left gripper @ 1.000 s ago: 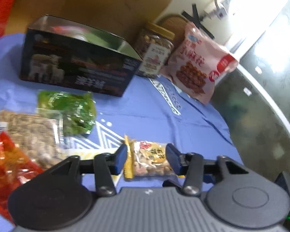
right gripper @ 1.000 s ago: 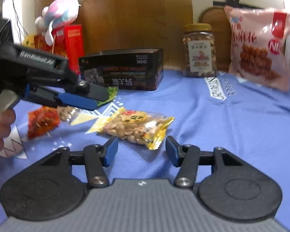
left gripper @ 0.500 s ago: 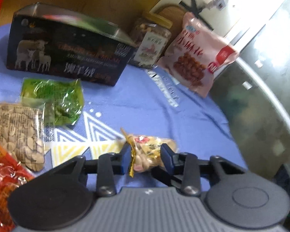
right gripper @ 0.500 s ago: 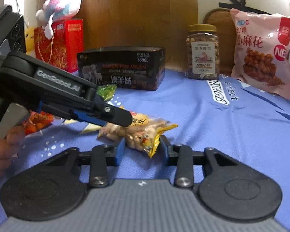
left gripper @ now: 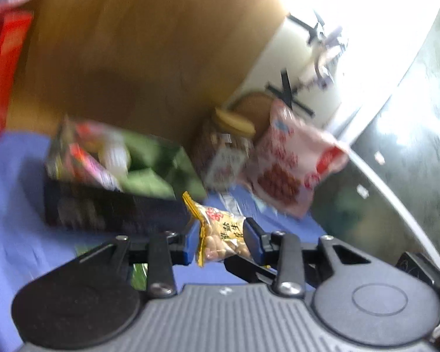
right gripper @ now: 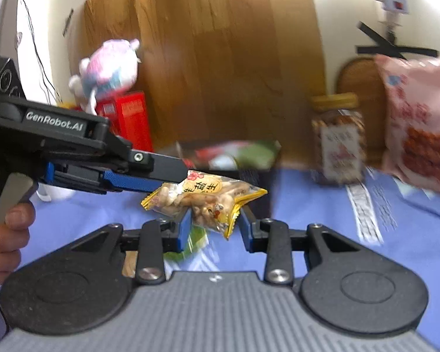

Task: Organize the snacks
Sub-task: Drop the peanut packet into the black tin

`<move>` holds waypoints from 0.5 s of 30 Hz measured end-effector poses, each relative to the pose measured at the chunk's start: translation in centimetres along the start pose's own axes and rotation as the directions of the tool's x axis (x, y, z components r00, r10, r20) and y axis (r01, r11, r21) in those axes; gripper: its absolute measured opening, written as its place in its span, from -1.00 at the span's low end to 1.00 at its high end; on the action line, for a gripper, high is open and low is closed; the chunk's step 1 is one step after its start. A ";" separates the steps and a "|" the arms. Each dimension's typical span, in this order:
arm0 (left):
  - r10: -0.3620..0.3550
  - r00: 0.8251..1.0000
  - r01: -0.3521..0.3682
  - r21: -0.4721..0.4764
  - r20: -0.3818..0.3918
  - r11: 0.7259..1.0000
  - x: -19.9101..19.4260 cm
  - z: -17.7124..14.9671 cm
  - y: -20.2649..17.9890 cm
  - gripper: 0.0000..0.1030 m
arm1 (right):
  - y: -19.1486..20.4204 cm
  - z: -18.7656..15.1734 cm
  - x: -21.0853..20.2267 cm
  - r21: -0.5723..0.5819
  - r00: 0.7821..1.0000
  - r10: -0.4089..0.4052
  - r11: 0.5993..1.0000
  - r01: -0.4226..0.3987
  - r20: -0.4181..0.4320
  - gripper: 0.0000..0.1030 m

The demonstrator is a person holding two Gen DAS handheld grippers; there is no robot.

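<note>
The peanut packet (right gripper: pixel 204 198) has left the counter (right gripper: pixel 322 234), pinched between both the left gripper (left gripper: pixel 221 239) and right gripper (right gripper: pixel 214 224), so the carry (probably toward the far black box (left gripper: pixel 111 208)) needs matched hands.

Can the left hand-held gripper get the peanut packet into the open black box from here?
Probably yes: the peanut packet hangs clear of the cloth, and nothing stands between it and the open black box.
</note>
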State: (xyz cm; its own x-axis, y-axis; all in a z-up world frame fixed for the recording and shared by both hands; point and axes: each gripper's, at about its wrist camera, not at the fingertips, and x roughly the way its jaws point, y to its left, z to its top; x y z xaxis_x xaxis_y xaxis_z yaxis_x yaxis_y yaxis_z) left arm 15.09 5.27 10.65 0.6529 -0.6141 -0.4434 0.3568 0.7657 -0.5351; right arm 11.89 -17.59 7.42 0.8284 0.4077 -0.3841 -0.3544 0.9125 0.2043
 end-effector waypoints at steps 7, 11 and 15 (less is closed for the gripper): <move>0.175 0.982 -0.177 0.019 0.066 0.984 2.7 5.7 2.9 0.00 | -0.2 6.8 6.4 -0.026 0.999 0.036 0.999 -0.036 0.013 -0.07; 0.270 0.960 -0.270 -0.013 0.076 0.963 2.7 5.2 5.8 -0.04 | -0.9 6.6 10.0 -0.082 0.993 -0.119 0.990 0.118 -0.008 0.19; 0.249 0.965 -0.247 -0.030 0.086 0.969 0.4 2.4 7.5 -0.04 | -3.0 3.9 7.6 0.052 0.999 -0.039 0.998 0.039 -0.014 0.18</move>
State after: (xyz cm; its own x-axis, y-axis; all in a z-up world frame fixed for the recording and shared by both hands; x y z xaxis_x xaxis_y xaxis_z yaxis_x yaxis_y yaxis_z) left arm 19.56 11.22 8.20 0.7761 -0.3855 -0.4991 0.1643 0.8877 -0.4301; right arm 20.90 -17.41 7.39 0.8352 0.3726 -0.4046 -0.2983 0.9249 0.2359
